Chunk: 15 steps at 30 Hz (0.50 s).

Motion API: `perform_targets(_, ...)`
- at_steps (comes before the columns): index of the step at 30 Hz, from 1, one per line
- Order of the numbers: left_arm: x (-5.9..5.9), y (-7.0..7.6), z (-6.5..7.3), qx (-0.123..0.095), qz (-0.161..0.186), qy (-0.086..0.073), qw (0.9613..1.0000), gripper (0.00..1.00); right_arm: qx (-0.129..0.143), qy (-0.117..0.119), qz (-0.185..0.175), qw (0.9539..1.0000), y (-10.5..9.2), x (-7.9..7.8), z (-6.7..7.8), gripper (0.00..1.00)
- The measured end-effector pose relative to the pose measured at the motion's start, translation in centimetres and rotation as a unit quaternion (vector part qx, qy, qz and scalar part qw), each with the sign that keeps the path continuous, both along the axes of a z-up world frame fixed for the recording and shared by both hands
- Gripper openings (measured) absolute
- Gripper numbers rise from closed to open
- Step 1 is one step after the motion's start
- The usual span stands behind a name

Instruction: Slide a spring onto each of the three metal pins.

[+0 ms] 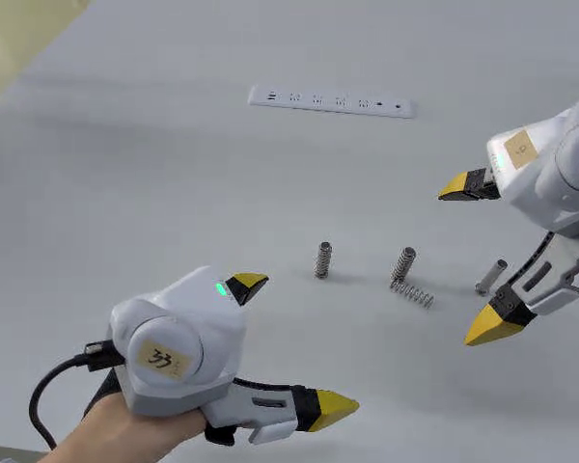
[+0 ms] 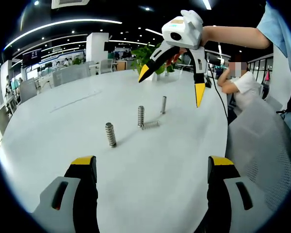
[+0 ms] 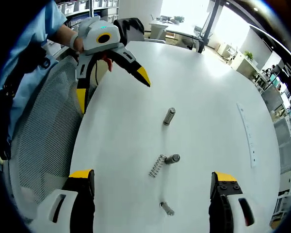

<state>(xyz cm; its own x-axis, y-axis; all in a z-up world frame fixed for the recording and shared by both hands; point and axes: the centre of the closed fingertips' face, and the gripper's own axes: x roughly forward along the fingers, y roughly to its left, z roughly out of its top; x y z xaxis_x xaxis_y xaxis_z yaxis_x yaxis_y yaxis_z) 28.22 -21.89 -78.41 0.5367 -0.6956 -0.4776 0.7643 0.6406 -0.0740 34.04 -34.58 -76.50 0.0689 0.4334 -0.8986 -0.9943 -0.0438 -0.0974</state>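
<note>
My left gripper (image 1: pixel 291 345) is low and close to me, jaws spread wide, nothing in them. My right gripper (image 1: pixel 473 258) is up on the right, jaws wide apart too, empty. On the table (image 1: pixel 174 174) between them, the left pin (image 1: pixel 322 259) wears a spring, and so does the middle pin (image 1: pixel 402 263). A loose spring (image 1: pixel 412 293) lies at the middle pin's foot. The bare pin (image 1: pixel 490 277) stands near my right gripper's lower tip.

pin one (image 1: pixel 322 259): upright, spring coiled round it, ahead of left gripper (image 1: pixel 291 344) | pin two (image 1: pixel 403 263): upright, also sprung, between both grippers | loose spring (image 1: pixel 411 293): lying flat at pin two's foot | bare pin (image 1: pixel 490 277): smooth grey, standing, just beside right gripper (image 1: pixel 471 258)
</note>
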Motion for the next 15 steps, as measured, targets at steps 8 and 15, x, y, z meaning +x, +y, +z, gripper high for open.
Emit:
perform_targets(8,-0.2,-1.0,0.4,0.009,-0.026,-0.003,0.9996,0.94,0.015,-0.005,-0.048,0.9987,-2.9,-1.8,0.9,0.99)
perform_targets(15,0.0,-1.7,0.7,0.015,-0.042,-0.005,0.999,0.94,0.032,-0.008,-0.094,0.995,-5.4,-2.9,1.4,0.99)
